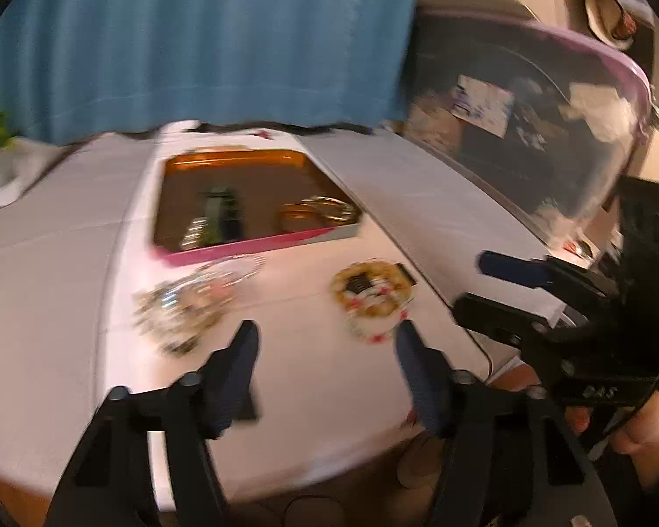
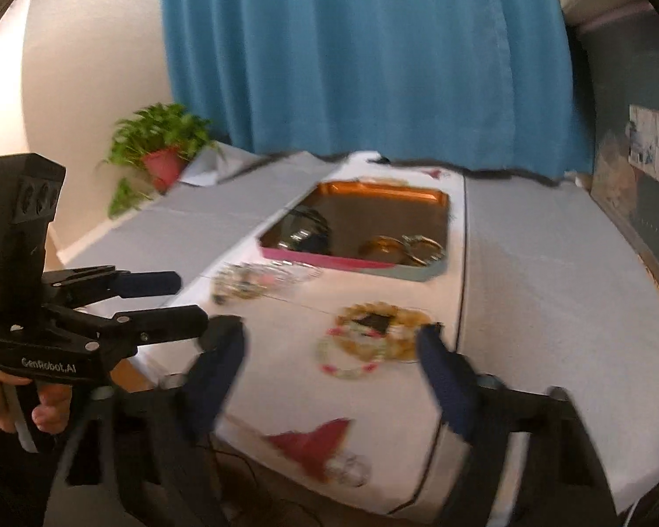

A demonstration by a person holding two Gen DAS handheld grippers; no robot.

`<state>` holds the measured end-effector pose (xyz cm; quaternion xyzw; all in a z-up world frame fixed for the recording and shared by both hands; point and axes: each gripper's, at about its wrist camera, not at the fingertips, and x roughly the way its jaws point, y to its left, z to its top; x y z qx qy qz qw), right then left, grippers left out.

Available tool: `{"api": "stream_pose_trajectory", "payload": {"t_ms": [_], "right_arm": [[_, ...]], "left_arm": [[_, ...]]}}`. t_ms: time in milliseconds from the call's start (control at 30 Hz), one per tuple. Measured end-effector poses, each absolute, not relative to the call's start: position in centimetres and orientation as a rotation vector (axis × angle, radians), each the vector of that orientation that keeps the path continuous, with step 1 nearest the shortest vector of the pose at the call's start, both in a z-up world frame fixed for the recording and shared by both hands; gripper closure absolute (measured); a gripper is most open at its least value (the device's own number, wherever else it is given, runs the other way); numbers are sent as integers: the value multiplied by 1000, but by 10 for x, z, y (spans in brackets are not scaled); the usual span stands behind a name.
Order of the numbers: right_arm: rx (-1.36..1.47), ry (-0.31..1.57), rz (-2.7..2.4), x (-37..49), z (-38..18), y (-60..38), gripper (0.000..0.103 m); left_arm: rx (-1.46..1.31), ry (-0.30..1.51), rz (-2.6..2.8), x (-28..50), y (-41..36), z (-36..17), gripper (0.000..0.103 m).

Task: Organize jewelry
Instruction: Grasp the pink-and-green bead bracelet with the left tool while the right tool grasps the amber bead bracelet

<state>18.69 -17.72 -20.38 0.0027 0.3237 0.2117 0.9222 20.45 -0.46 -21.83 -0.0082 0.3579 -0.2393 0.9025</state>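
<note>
The nearest loose jewelry is the beaded bracelets (image 1: pixel 371 296), at center right of the left wrist view, well short of the tray (image 1: pixel 259 248) at upper center. They are best approached from straight above, one strand being pinched so the pile is not dragged. A second pile (image 1: pixel 189 296) lies at center left. The left gripper (image 1: pixel 325 342) is spread wide and holds nothing. The right gripper (image 2: pixel 331 351) is likewise spread, touching nothing.

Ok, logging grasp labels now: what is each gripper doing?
Left gripper: open, holding nothing.
Right gripper: open, holding nothing.
</note>
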Motion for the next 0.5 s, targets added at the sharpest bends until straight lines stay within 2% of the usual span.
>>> {"api": "stream_pose_trajectory", "payload": {"t_ms": [67, 100, 200, 233, 267, 367, 500], "right_arm": [[43, 675, 435, 202, -212, -189, 44], [62, 689, 408, 211, -218, -196, 46], [66, 745, 367, 232, -236, -203, 63], [63, 767, 357, 237, -240, -203, 71], [59, 786, 351, 241, -245, -203, 75], [50, 837, 350, 251, -259, -200, 75], [30, 827, 346, 254, -261, -197, 75]], "left_arm": [[-16, 755, -545, 222, -20, -227, 57], [-18, 763, -573, 229, -27, -232, 58], [8, 774, -632, 246, -40, -244, 66], [10, 797, -643, 252, -42, -249, 74], [3, 828, -651, 258, -44, -256, 84], [-5, 903, -638, 268, -50, -272, 97], [12, 888, -606, 268, -52, -272, 98]]}}
